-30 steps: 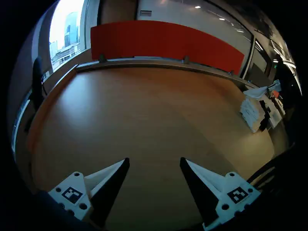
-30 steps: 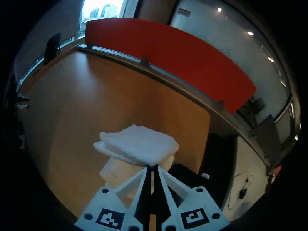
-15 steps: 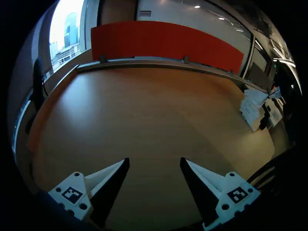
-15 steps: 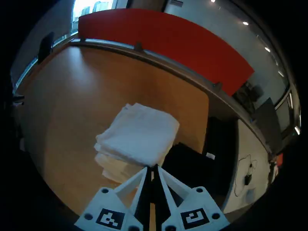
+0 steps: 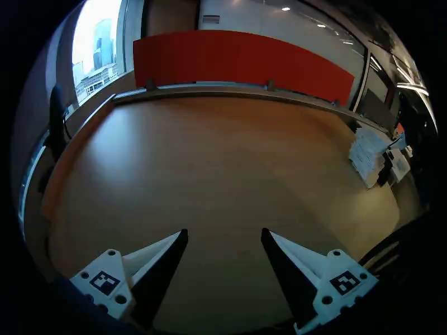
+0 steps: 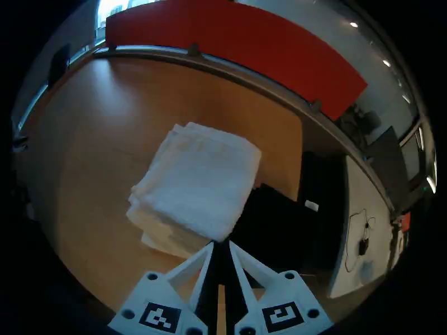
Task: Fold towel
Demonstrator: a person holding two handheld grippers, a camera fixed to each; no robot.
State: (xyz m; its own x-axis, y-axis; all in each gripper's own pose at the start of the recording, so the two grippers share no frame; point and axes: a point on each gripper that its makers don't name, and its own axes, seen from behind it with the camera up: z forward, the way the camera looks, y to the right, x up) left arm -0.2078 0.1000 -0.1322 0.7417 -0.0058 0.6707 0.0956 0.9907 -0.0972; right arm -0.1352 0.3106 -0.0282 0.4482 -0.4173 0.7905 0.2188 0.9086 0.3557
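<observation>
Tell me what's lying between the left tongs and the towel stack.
Just bare wooden tabletop; the left gripper view shows it running from the left tongs to the towel stack.

The counter under me is smooth, orange-brown, wood-look laminate with a soft sheen. A dull grey metal rail runs along its far edge, backed by a matt red panel. Near the counter's right edge, the stacked towels are white cloth, nubby and matt. My left tongs and right tongs are matt white plastic with black inner faces.
</observation>
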